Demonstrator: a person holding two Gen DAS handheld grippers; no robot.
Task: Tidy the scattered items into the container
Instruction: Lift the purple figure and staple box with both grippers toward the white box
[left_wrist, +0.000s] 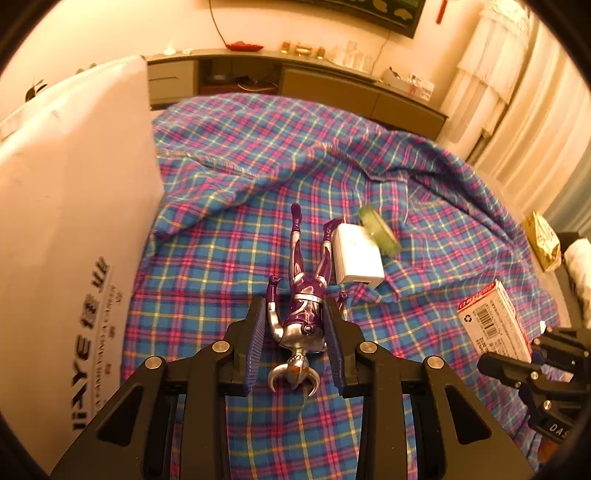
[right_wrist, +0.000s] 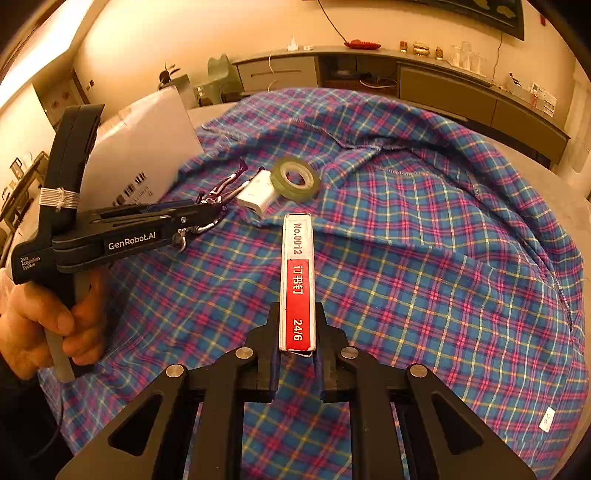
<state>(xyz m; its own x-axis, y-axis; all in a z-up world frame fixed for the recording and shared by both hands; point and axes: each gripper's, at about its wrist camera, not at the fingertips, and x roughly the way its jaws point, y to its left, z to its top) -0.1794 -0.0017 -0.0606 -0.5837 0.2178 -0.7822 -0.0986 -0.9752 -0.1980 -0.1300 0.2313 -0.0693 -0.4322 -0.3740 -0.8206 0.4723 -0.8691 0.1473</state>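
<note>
A plaid cloth (left_wrist: 258, 177) is spread over the work surface and fills most of both views. A large white box (left_wrist: 74, 221), presumed to be the container, is seen at the left edge of the left wrist view and in the upper left of the right wrist view. A staple box (right_wrist: 297, 284) is pinched at its near end by the right gripper (right_wrist: 297, 354), the pads being pressed against its two long sides; the box points away toward the centre of the frame. A purple and silver toy figure (left_wrist: 301, 314) lies on the cloth at the centre of the left wrist view, head toward the camera, with the left gripper (left_wrist: 297, 314) set around its torso. The jaws are partly spread; whether the pads already press on the figure cannot be told. A white charger (left_wrist: 356, 258) lies just beside the figure's leg, and a roll of green tape (left_wrist: 380, 230) leans against the charger. Slippage is judged the main risk: the figure is smooth and rounded, so an off-centre squeeze could twist it out. A lifted leg could also drag the charger, and loose cloth could be caught between the pads.
</note>
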